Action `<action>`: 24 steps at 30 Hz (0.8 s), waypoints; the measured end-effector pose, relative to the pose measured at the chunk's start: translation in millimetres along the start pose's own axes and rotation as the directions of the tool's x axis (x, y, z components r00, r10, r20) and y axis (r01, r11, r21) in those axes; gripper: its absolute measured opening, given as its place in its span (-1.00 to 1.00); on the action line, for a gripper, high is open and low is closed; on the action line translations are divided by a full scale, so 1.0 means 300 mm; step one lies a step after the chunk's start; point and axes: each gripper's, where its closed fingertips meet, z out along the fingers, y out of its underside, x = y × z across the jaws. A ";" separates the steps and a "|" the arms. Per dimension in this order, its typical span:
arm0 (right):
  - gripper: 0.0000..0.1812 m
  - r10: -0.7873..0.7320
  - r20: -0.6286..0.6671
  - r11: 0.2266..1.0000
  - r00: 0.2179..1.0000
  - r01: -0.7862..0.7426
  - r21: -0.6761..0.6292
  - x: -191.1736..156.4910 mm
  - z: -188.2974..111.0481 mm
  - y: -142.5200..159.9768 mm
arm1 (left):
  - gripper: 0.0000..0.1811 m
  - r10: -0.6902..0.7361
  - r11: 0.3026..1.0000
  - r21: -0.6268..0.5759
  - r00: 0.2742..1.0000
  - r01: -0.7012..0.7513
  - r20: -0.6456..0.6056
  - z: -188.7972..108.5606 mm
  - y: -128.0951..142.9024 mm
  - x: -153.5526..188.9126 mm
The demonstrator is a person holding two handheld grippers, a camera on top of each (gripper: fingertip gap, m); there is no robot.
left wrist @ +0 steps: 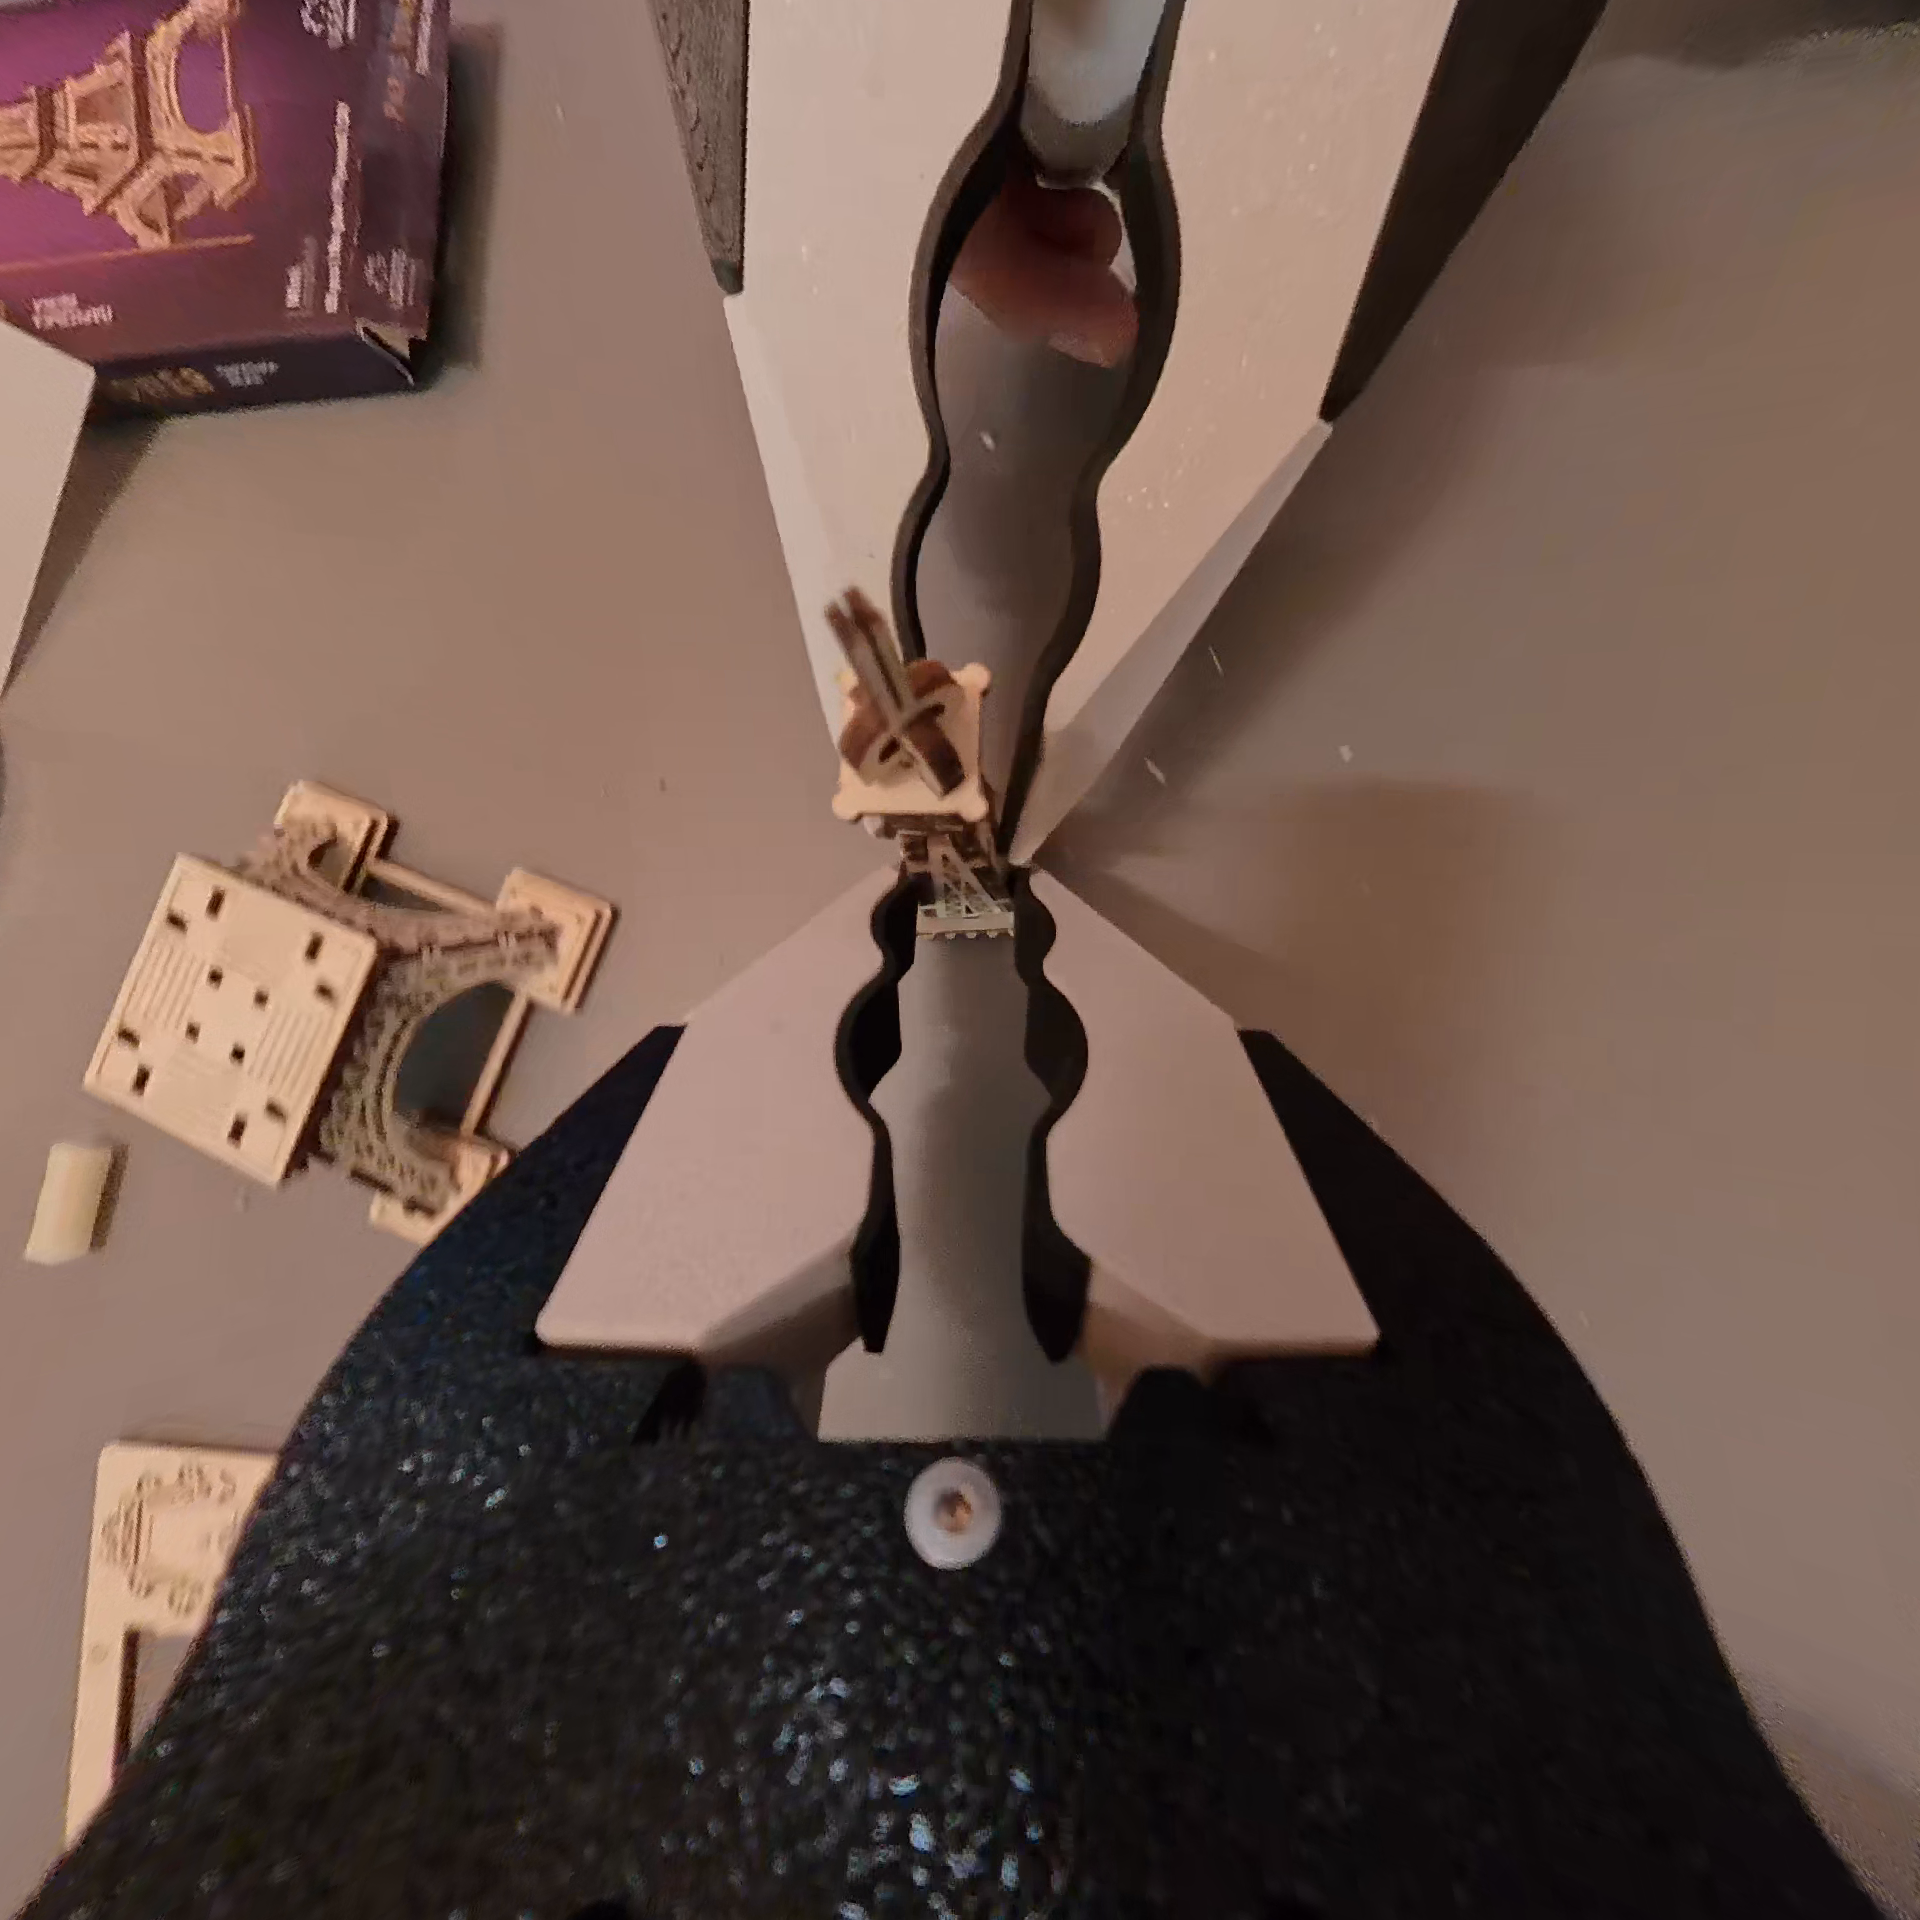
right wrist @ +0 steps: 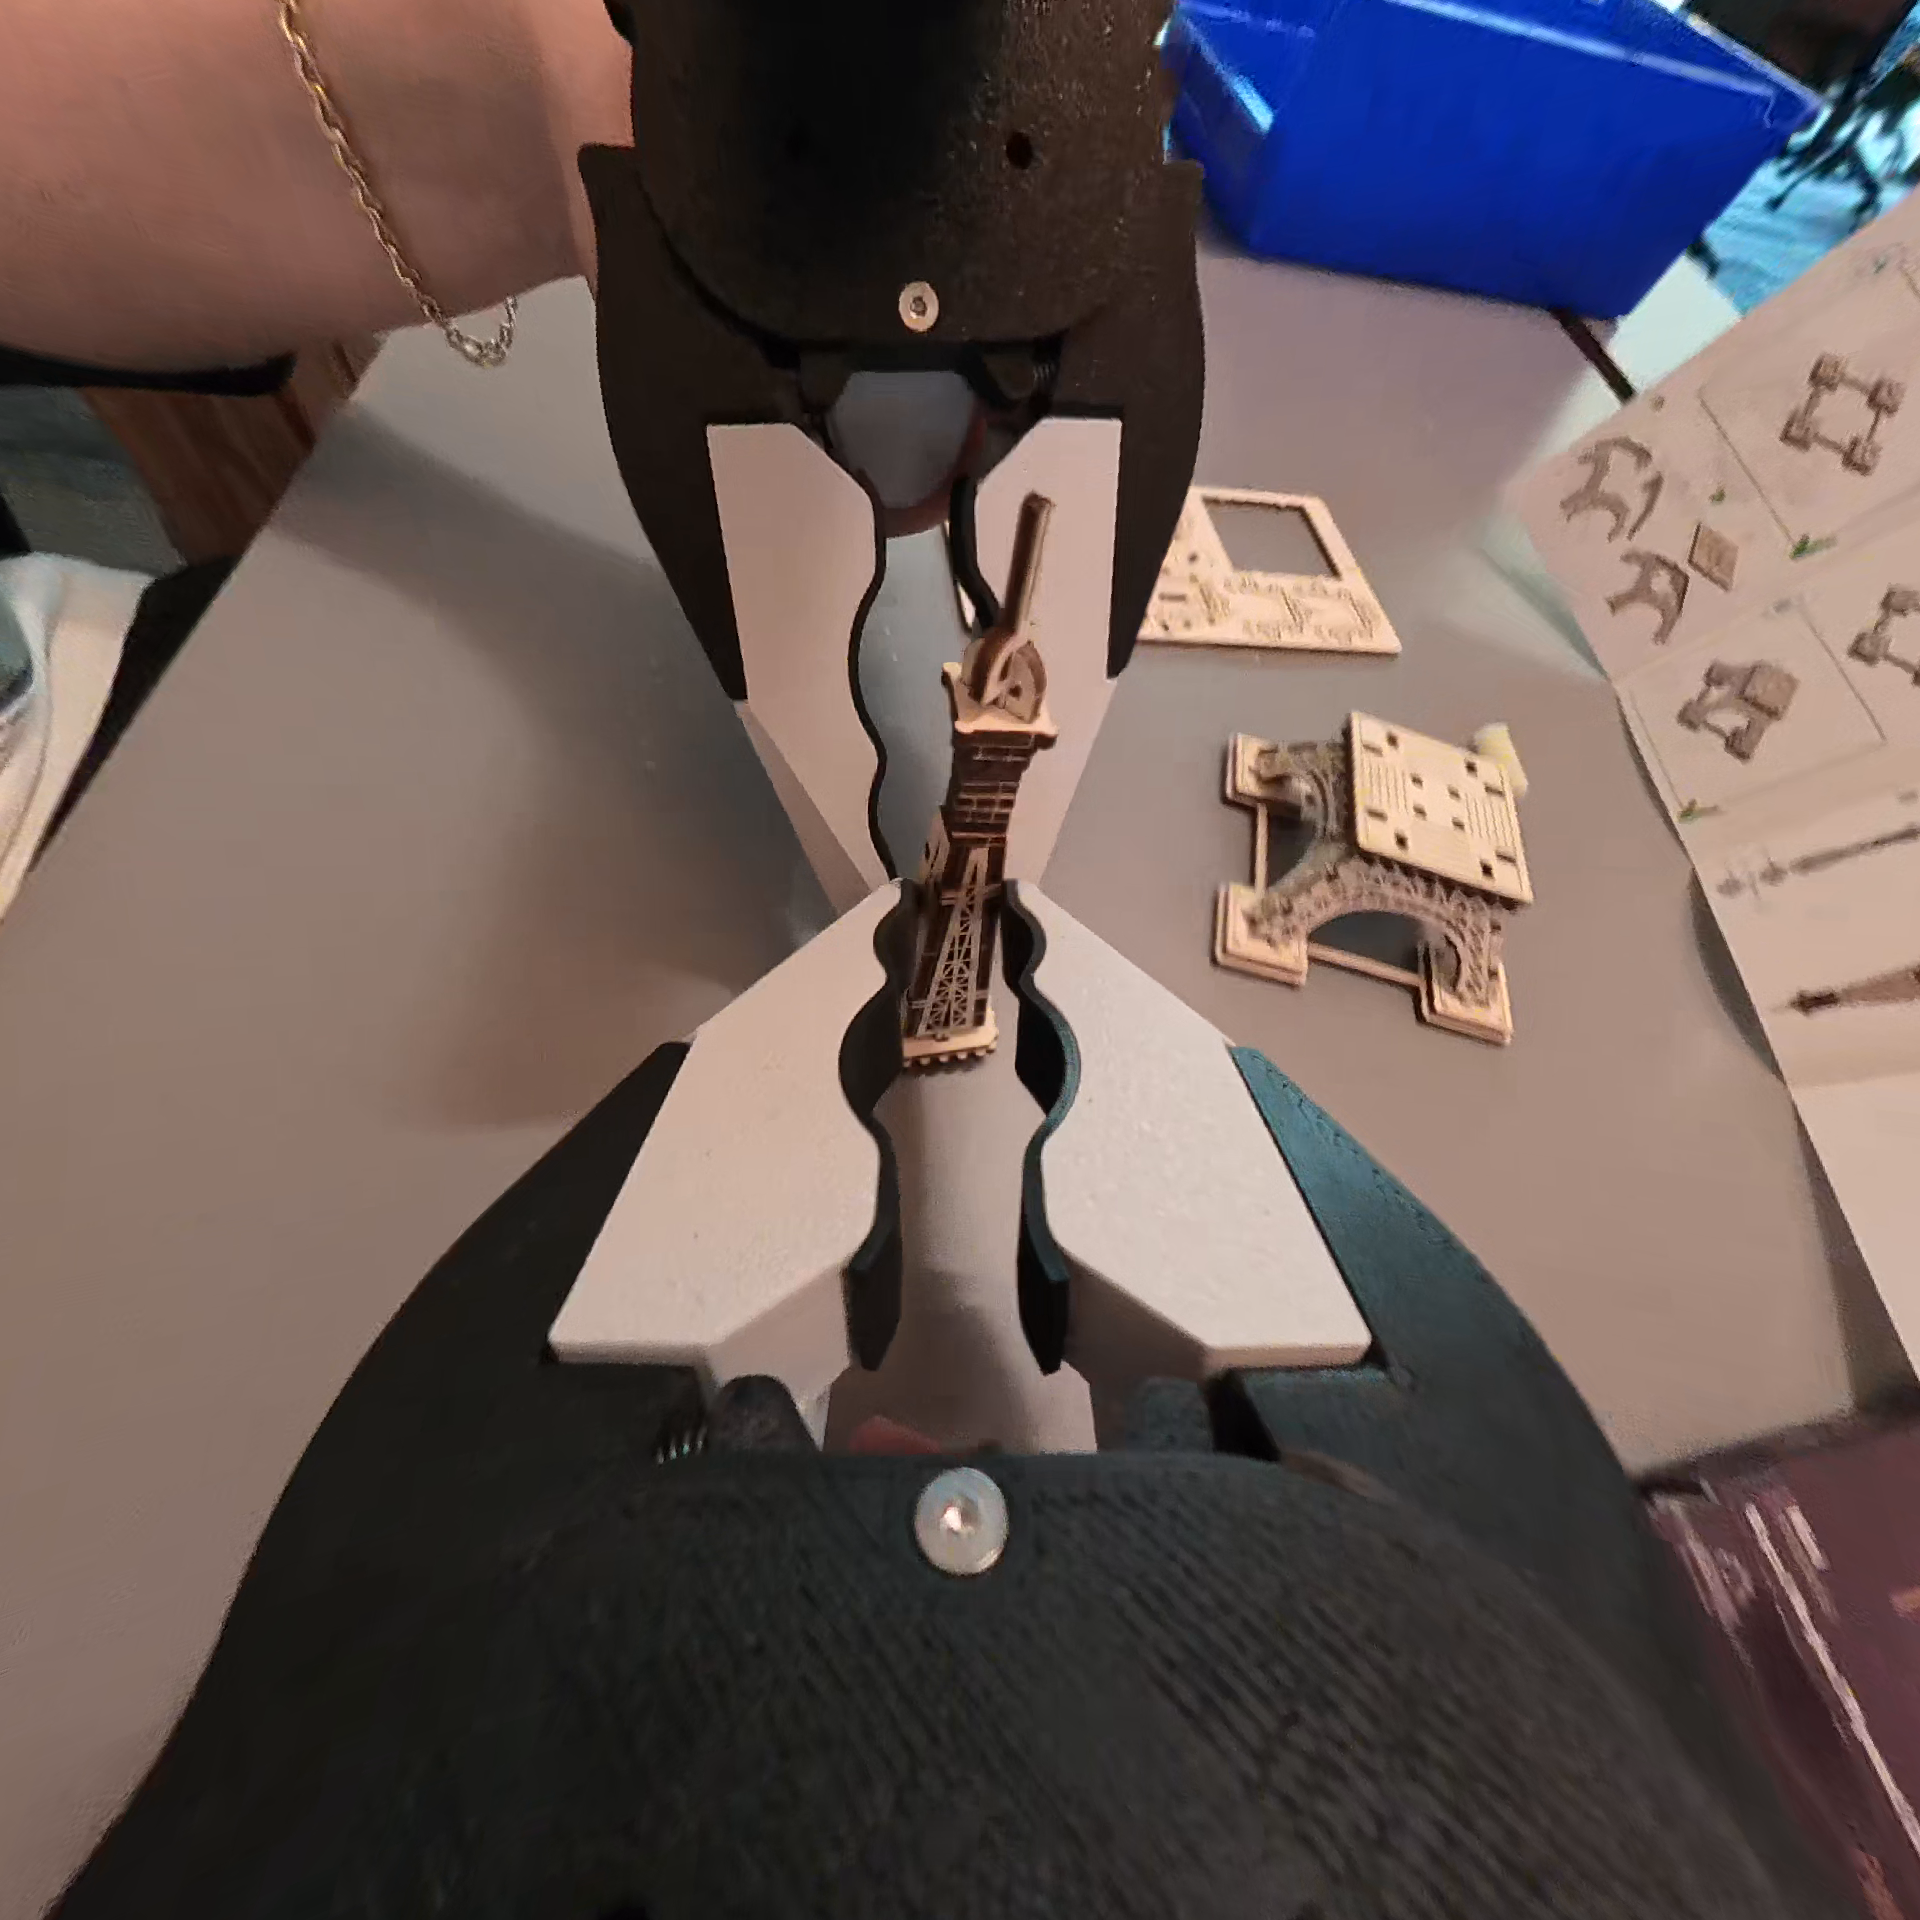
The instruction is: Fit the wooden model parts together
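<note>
- Both grippers meet tip to tip above the grey table [right wrist: 416, 831], each clamped on one wooden tower spire [right wrist: 961, 914].
- Right gripper [right wrist: 954, 904] pinches the spire's wide lower end; left gripper [right wrist: 940, 883] comes from the opposite side and holds it at the lattice part, near the right one's tips.
- Spire's capped top [left wrist: 909, 743] points out past the right gripper's fingers.
- Tower base [right wrist: 1382, 873] sits on the table well apart from the grippers; open table on the other side.
- Right wrist view only: blue bin [right wrist: 1475, 135] at the far edge, contents not visible; instruction sheets [right wrist: 1787, 582]; a wrist with a chain bracelet [right wrist: 384, 229].
- Left wrist view only: purple box [left wrist: 218, 187], closed; small pale block [left wrist: 68, 1200] beside the base.
- Punched-out wooden sheet [right wrist: 1262, 582] lies flat beyond the base.
</note>
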 end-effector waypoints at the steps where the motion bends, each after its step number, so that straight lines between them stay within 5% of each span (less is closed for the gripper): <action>1: -0.86 -0.007 -0.004 1.000 1.000 0.007 0.014 -0.014 0.022 -0.021 | -0.82 0.001 1.000 -0.004 1.000 -0.001 -0.007 -0.025 0.022 0.011; 11: -0.87 0.029 0.125 0.997 0.992 -0.037 0.062 -0.145 0.233 -0.136 | -0.82 -0.075 0.996 -0.042 0.997 0.075 0.015 -0.171 0.229 0.099; 17: -0.87 0.039 0.127 0.997 0.991 -0.048 0.064 -0.144 0.254 -0.148 | -0.75 -0.143 0.985 0.101 0.990 0.141 0.007 -0.201 0.214 0.093; 24: -0.87 0.053 0.138 0.997 0.989 -0.061 0.052 -0.139 0.237 -0.132 | -0.83 -0.074 0.997 0.031 0.997 0.074 0.011 -0.187 0.207 0.088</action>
